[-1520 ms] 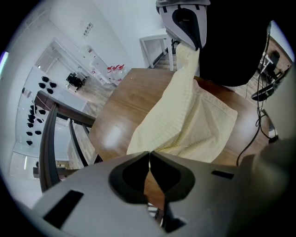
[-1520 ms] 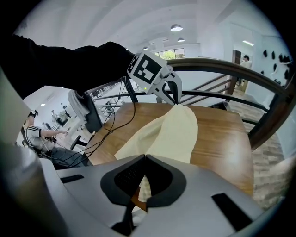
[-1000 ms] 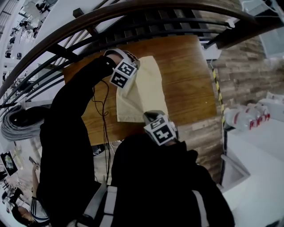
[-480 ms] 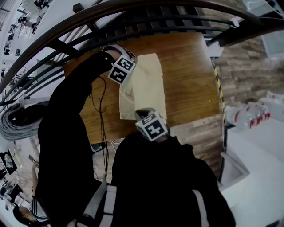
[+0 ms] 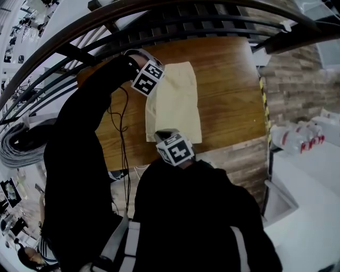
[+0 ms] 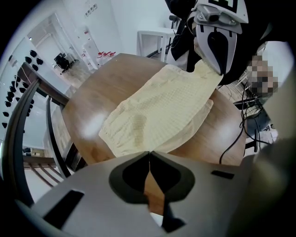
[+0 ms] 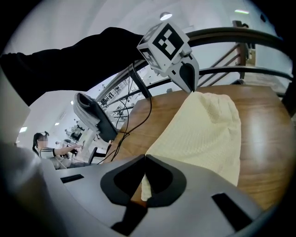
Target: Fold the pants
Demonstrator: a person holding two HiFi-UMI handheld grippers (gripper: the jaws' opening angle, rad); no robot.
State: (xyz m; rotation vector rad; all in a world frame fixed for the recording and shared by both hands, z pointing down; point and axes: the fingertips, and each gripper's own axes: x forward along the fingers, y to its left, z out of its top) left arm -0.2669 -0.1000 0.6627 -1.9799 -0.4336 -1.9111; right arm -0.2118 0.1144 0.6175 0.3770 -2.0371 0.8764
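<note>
Pale yellow pants (image 5: 178, 103) lie folded lengthwise on a round wooden table (image 5: 228, 90). My left gripper (image 5: 150, 87) points down at their far left corner. In the left gripper view its jaws (image 6: 149, 152) are shut, and the cloth (image 6: 162, 111) runs right up into the tips. My right gripper (image 5: 166, 139) is at the near left corner. There its jaws (image 7: 144, 159) are shut with a strip of the pants (image 7: 203, 134) pinched between them. Each gripper view shows the other gripper (image 6: 216, 65) (image 7: 192, 89) pinching its own corner.
A dark curved railing (image 5: 159, 10) wraps the table's far side. Black cables (image 5: 123, 143) hang off the table's left edge. White bottles with red labels (image 5: 297, 141) stand on a white surface at the right. A person sits at the lower left, beyond the table.
Both grippers have carried the pants' edge leftward and down. The raised flap now lies flatter over the layer beneath. The right gripper has shifted left along the table's near edge.
</note>
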